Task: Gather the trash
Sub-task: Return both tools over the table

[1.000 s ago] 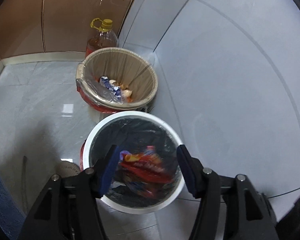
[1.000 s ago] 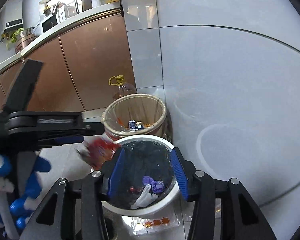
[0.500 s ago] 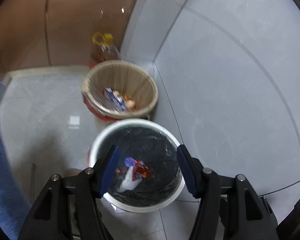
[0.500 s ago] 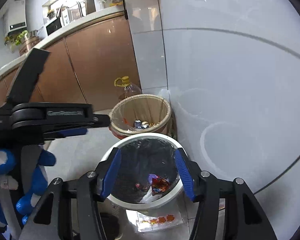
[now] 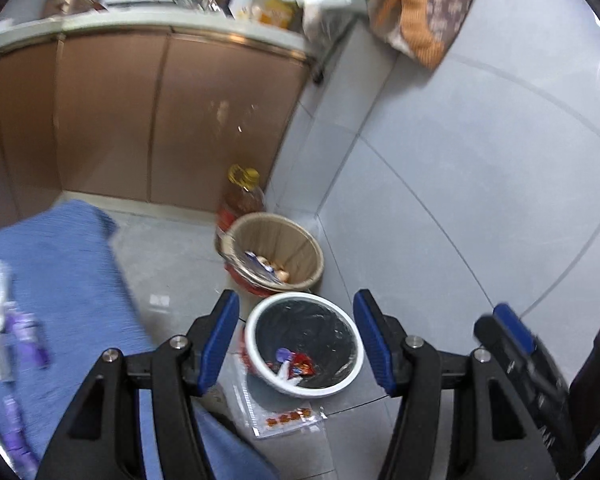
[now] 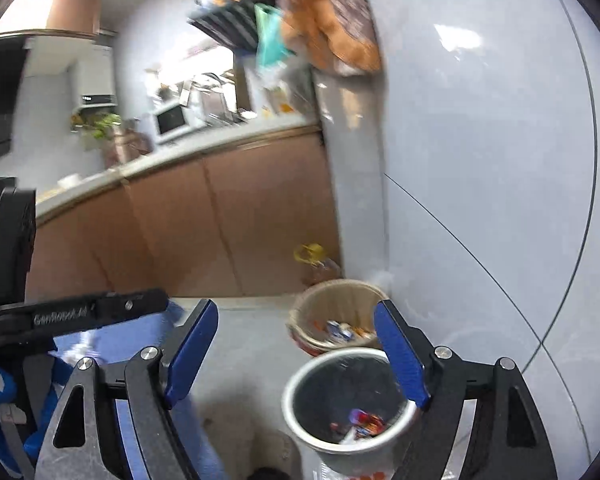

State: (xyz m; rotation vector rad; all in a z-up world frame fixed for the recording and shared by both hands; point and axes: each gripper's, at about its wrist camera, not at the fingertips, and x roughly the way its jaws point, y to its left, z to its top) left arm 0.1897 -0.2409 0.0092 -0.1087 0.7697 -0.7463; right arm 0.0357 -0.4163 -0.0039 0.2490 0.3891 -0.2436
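A white-rimmed bin (image 5: 260, 320) with a black liner stands on the floor by the wall; red and purple wrappers (image 5: 296, 364) lie inside it. It also shows in the right wrist view (image 6: 296, 392). My left gripper (image 5: 296, 340) is open and empty, held well above the bin. My right gripper (image 6: 296, 356) is open and empty, also above it; it shows at the right edge of the left wrist view (image 5: 516, 340). A clear wrapper (image 5: 284, 416) lies on the floor in front of the bin.
A tan bin (image 5: 296, 240) holding scraps stands behind the white bin, with an oil bottle (image 5: 242, 196) behind that. Brown cabinets (image 5: 140, 120) run along the back, a tiled wall (image 5: 460, 200) on the right. A blue cloth surface (image 5: 60, 300) with purple wrappers (image 5: 20, 328) is at left.
The red wrapper left my left gripper and dropped into the white bin. Both grippers have since risen and pulled back, so the bins look smaller. The right gripper has opened wider.
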